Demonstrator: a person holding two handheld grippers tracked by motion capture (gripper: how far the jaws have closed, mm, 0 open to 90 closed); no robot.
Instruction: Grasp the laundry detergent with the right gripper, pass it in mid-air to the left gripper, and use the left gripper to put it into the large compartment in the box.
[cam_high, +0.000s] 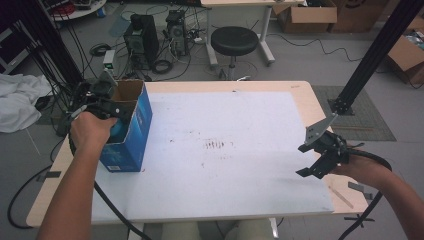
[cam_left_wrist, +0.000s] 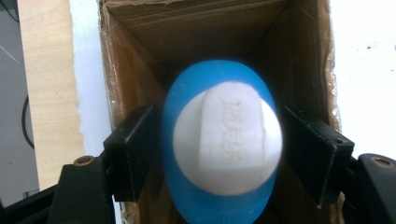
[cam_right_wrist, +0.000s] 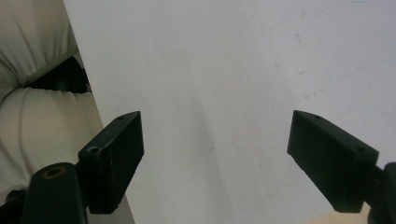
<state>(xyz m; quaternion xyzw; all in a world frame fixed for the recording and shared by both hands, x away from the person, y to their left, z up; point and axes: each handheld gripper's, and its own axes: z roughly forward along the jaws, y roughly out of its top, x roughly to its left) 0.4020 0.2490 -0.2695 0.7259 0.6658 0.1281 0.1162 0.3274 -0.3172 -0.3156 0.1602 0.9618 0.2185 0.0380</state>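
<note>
- The blue egg (cam_left_wrist: 222, 144), white soap bar in its window, sits between the jaws of the left gripper (cam_left_wrist: 219, 158), inside the open top of the box (cam_high: 131, 131).
- Egg long axis runs along the jaws, down into the box.
- Left jaws stand part open; the right pad shows a slim gap, the left pad lies at the shell. Grip looks released.
- Left hand (cam_high: 90, 127) is poised over the box at the table's (cam_high: 230, 150) left edge.
- Right gripper (cam_high: 316, 157) rests well apart at the right edge, jaws wide and empty.

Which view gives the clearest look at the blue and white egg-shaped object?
The left gripper view: the egg-shaped object sits close between the left gripper's jaws, over the open box. The high view shows a blue sliver beside the hand.
</note>
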